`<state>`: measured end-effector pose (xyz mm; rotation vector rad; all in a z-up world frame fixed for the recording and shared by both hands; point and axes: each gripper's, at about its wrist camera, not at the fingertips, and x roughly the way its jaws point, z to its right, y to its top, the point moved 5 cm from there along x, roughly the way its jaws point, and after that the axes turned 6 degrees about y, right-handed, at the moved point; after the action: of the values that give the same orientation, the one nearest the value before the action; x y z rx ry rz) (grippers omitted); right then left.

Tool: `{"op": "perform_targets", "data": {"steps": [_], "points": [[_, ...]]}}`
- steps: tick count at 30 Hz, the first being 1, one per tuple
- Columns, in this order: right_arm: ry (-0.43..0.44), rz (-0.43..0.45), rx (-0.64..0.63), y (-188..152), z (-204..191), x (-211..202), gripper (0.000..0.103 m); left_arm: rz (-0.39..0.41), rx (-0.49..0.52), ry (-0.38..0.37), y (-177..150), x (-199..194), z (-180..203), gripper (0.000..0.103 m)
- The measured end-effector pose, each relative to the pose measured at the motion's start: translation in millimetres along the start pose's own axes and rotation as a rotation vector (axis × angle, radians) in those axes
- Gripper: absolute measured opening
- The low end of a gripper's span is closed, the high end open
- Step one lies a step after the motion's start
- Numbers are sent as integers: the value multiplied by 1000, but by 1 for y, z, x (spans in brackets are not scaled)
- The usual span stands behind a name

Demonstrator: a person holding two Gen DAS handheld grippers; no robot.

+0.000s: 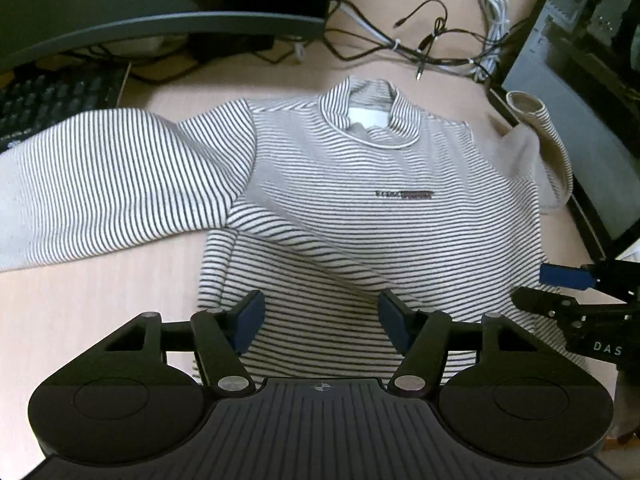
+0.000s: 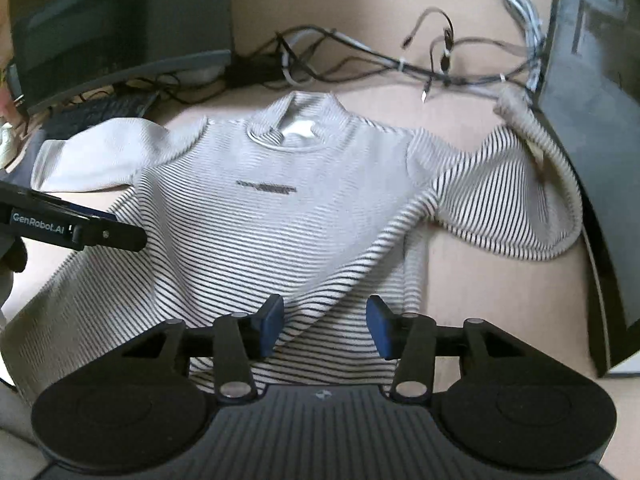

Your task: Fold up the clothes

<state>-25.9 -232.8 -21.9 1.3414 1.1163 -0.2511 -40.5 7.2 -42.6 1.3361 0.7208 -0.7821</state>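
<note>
Striped sweater (image 1: 360, 200) spread mid-frame on desk (image 1: 100, 312) | left gripper (image 1: 322, 322) agape over hem | right gripper (image 2: 324, 326) agape likewise

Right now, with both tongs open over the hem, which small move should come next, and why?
Probably lower both and close on the hem: left tongs and right tongs hang open above the striped shirt, which lies face up, unfolded, sleeves spread.
</note>
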Motion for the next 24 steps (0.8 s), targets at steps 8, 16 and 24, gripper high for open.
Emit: {"op": "perform_targets", "data": {"steps": [8,16,24], "points": [[-14,29,-9,3,0,12,50,44,49,21,13,14,6,67],[-49,60,-38,32,8,40,50,67,47,39,36,31,10,69],[-59,77,-26,47,16,52,50,73,66,55,53,43,16,73]]}}
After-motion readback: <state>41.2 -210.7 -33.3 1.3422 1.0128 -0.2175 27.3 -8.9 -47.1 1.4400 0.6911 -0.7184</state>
